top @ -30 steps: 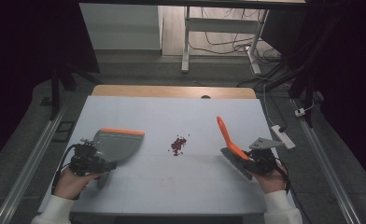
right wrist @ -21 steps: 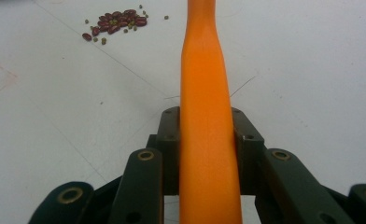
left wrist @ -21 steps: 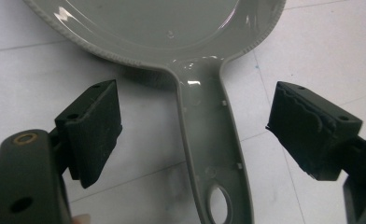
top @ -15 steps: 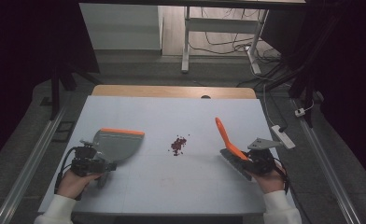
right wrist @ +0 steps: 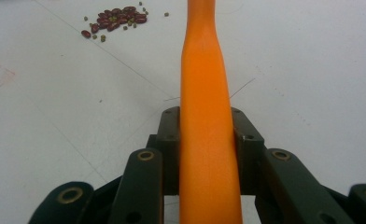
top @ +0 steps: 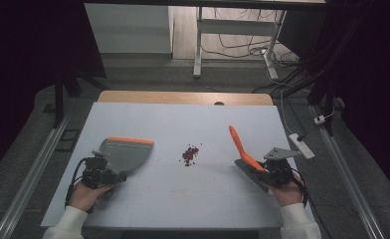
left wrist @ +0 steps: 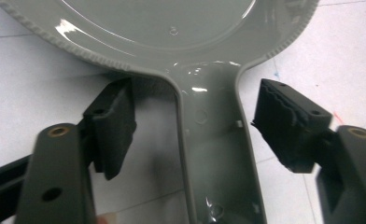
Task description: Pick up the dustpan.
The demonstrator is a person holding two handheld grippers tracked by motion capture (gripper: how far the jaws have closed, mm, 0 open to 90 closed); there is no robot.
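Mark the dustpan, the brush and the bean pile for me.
dustpan (top: 126, 153), high view, on its grey pan.
brush (right wrist: 204, 126), right gripper view, on its orange handle.
bean pile (top: 190, 154), high view, on the pile's middle.

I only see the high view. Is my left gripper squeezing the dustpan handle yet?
Observer: Not yet. The pads of the left gripper stand off the dustpan handle, a gap each side; its jaws have just been closing.
Operator: And my right one?
Observer: The right gripper is shut on the orange brush handle, pressing both sides.
Operator: What are the dots?
Observer: Dark red beans, with some tiny green ones mixed in.
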